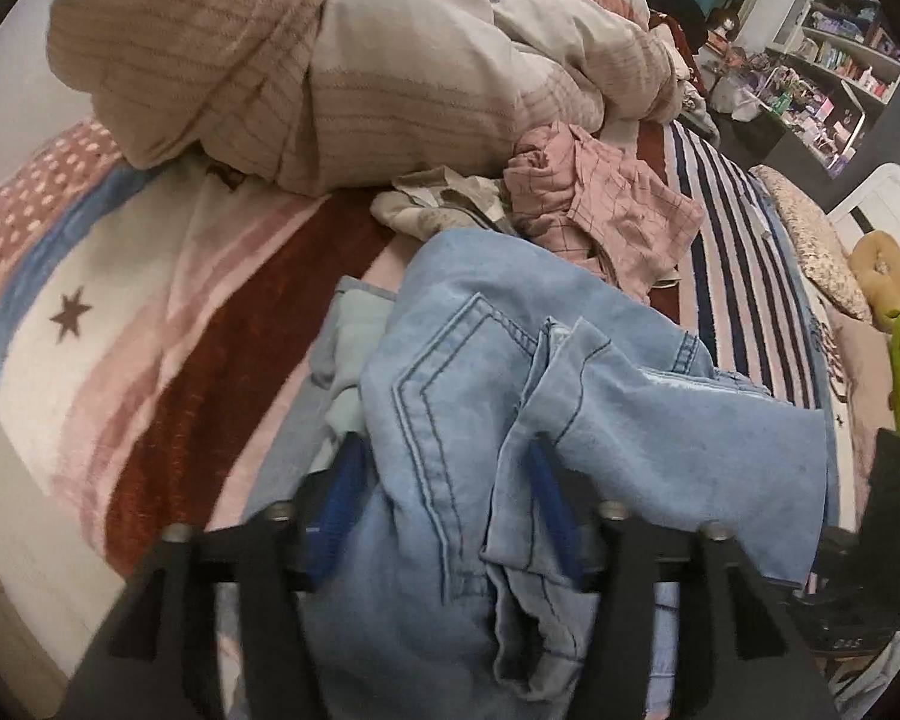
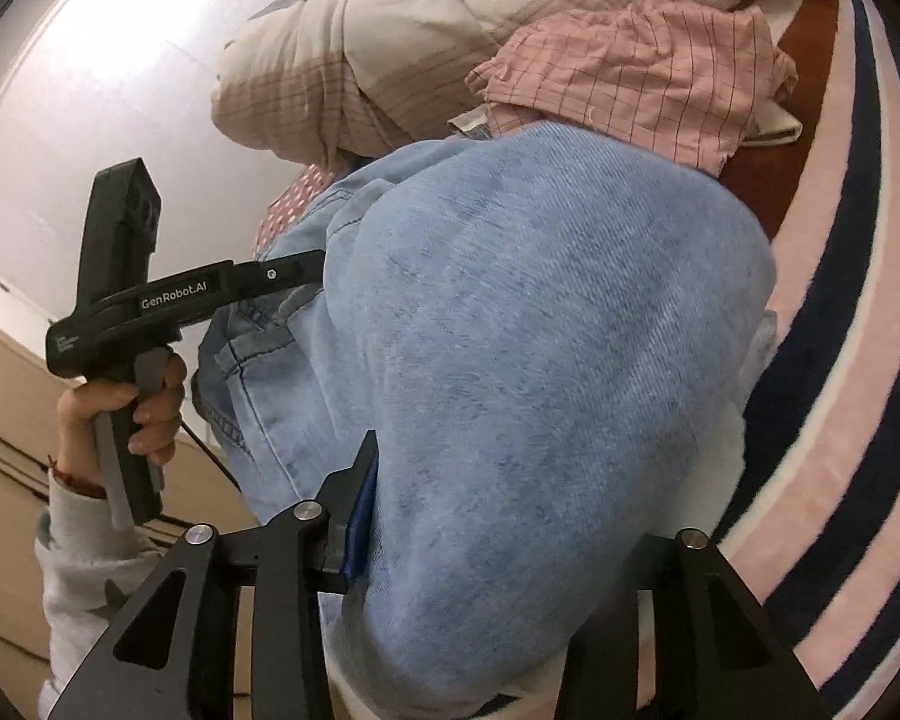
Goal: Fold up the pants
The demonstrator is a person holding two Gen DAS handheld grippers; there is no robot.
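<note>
Light blue denim pants point(image 1: 480, 396) lie bunched on the striped bed blanket point(image 1: 168, 312), back pocket up. My left gripper point(image 1: 444, 504) has its blue pads on either side of a thick fold of the denim near the waistband. In the right wrist view the pants point(image 2: 540, 360) bulge up and fill the frame. My right gripper point(image 2: 510, 516) straddles this bulge; only its left blue pad point(image 2: 363, 510) shows, the right finger is hidden by cloth. The left gripper point(image 2: 306, 267) also shows there, its tip buried in the denim.
A pink checked garment point(image 1: 600, 198) and a beige crumpled cloth point(image 1: 438, 204) lie just beyond the pants. A big rolled duvet point(image 1: 306, 60) sits behind. Plush toys point(image 1: 894, 312) lie at the right bed edge; shelves point(image 1: 840, 60) stand beyond. A white wall point(image 2: 90, 90) is left.
</note>
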